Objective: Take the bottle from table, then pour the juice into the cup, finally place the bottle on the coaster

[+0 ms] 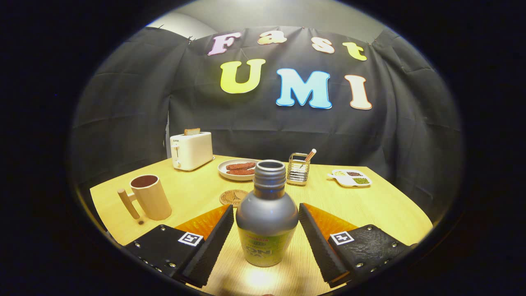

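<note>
Bottle (267,218) stands upright on the table (382,205) between my claw (266,228) fingers, which sit spread, neither touching it. Cap's off (juice could slosh), so an off-centre squeeze may tip it toward the coaster (233,197) before I reach the cup (150,196).

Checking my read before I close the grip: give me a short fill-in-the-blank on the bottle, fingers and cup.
1. The bottle stands ____ the gripper fingers.
2. The bottle's cap is ____.
3. The coaster lies just ____ the bottle.
4. The cup has a ____ on its side.

Missing words: between; off; beyond; handle
</note>
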`<act>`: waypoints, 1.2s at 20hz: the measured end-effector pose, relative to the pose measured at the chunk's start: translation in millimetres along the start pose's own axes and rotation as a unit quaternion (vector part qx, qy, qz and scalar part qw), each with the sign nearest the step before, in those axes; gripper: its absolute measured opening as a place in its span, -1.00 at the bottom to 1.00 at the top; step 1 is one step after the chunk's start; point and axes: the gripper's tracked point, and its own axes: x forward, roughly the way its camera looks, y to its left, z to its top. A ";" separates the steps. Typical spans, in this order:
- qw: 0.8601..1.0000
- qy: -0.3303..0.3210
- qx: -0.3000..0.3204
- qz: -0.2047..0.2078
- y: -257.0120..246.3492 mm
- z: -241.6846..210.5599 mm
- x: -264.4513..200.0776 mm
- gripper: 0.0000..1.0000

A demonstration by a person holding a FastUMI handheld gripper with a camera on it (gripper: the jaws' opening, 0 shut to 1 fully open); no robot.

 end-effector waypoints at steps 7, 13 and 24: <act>0.999 0.039 0.011 -0.001 -2.0 -33.2 6.2 0.94; 0.998 0.057 0.038 0.002 -1.0 -46.6 9.2 0.94; 0.997 0.075 0.026 -0.008 -0.1 -48.3 15.0 0.55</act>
